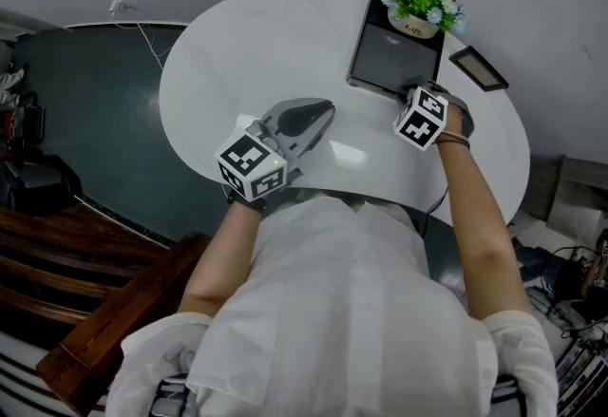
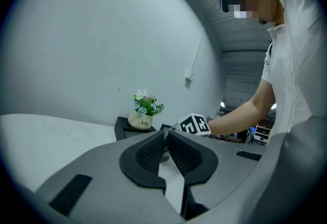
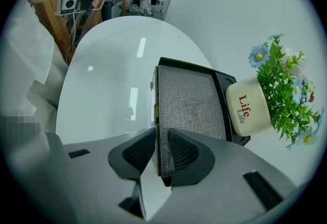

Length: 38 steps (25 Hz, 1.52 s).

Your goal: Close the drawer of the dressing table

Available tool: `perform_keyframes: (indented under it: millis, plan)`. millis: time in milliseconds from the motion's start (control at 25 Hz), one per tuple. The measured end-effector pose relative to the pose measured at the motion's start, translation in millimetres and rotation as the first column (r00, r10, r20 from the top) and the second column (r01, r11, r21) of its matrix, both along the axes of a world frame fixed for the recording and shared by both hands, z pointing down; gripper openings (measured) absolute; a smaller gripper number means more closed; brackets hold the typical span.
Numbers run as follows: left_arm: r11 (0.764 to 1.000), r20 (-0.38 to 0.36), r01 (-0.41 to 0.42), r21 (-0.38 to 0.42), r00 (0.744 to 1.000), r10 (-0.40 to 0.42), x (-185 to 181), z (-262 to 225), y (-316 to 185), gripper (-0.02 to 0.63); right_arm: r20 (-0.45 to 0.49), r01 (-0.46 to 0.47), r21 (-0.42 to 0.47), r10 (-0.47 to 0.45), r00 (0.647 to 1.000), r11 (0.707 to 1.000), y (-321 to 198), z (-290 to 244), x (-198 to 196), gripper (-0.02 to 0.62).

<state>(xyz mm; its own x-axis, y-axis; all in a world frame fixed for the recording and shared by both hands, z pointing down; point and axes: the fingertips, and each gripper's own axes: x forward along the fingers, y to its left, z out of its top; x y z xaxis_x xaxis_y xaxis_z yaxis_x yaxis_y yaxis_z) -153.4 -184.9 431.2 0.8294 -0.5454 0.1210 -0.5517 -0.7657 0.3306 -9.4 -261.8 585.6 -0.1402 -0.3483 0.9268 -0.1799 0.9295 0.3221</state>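
The drawer (image 3: 190, 100) is a shallow black box lined with grey felt, lying on the white table (image 3: 102, 80). Its near wall stands between the jaws of the right gripper (image 3: 159, 154), which pinch it. Ahead of those jaws and to their right, a flower pot (image 3: 249, 108) sits at the drawer's rim. The left gripper (image 2: 166, 136) hovers with its jaws together, holding nothing.
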Motion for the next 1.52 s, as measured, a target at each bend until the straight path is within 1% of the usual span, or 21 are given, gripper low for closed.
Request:
perform_keyframes:
  millis: [200,280,360,400,440,480,560,640,720,800,920,1000,1080,1120,1200,1320,1440,1520]
  plan:
    - [1.0,0.005,0.007,0.011,1.0,-0.007,-3,-5,1,0.021,0.027,-0.04,-0.004,0.041,0.999,0.999,2,-2,1,0.077]
    - [1.0,0.009,0.009,0.017,1.0,-0.009,-5,-7,1,0.021,0.039,-0.071,-0.014,0.071,0.997,0.997,4,-4,5,0.077]
    - [1.0,0.009,0.013,0.022,1.0,-0.013,-6,-9,0,0.021,0.095,-0.132,-0.024,0.133,0.987,0.991,6,-9,8,0.077]
    - [1.0,0.009,0.015,0.024,1.0,-0.015,-7,-10,-1,0.021,0.147,-0.18,-0.033,0.183,0.972,0.983,6,-13,8,0.077]
    - [0.999,0.01,0.018,0.027,1.0,-0.018,-8,-11,-1,0.021,0.21,-0.236,-0.047,0.241,0.948,0.971,5,-19,9,0.077]
    - [0.999,0.01,0.021,0.03,1.0,-0.021,-9,-12,-2,0.021,0.277,-0.292,-0.062,0.298,0.914,0.954,5,-25,10,0.077]
    - [0.999,0.012,0.025,0.036,1.0,-0.025,-11,-14,-3,0.021,0.398,-0.389,-0.088,0.39,0.83,0.917,5,-37,14,0.075]
    - [0.999,0.014,0.029,0.044,0.999,-0.029,-13,-17,-4,0.021,0.493,-0.463,-0.104,0.45,0.745,0.88,5,-50,20,0.072]
    - [0.998,0.016,0.033,0.051,0.999,-0.033,-15,-20,-6,0.021,0.574,-0.519,-0.117,0.484,0.661,0.847,8,-62,27,0.066]
    - [0.998,0.019,0.034,0.058,0.999,-0.036,-17,-22,-8,0.021,0.648,-0.56,-0.128,0.497,0.577,0.818,12,-77,34,0.056]
    - [0.997,0.023,0.037,0.071,0.999,-0.039,-20,-27,-11,0.021,0.755,-0.602,-0.143,0.48,0.447,0.785,20,-103,44,0.035]
    - [0.996,0.025,0.043,0.082,0.999,-0.045,-22,-31,-13,0.021,0.818,-0.631,-0.147,0.452,0.355,0.762,27,-122,52,0.028]
    - [0.994,0.027,0.051,0.094,0.998,-0.054,-26,-36,-16,0.021,0.869,-0.66,-0.131,0.406,0.283,0.74,34,-143,62,0.024]
    - [0.993,0.028,0.055,0.101,0.998,-0.058,-29,-39,-17,0.021,0.888,-0.673,-0.118,0.381,0.258,0.73,39,-152,66,0.022]
    - [0.991,0.03,0.066,0.113,0.997,-0.07,-36,-45,-18,0.021,0.912,-0.697,-0.091,0.34,0.228,0.712,49,-168,74,0.02]
    - [0.987,0.031,0.093,0.132,0.995,-0.098,-49,-54,-20,0.021,0.928,-0.723,-0.057,0.303,0.215,0.688,65,-184,83,0.018]
    - [0.98,0.028,0.122,0.155,0.991,-0.128,-60,-64,-21,0.021,0.943,-0.74,-0.034,0.266,0.198,0.672,81,-197,91,0.017]
    - [0.975,0.029,0.134,0.175,0.99,-0.141,-66,-70,-21,0.021,0.948,-0.75,-0.018,0.25,0.197,0.661,91,-203,96,0.011]
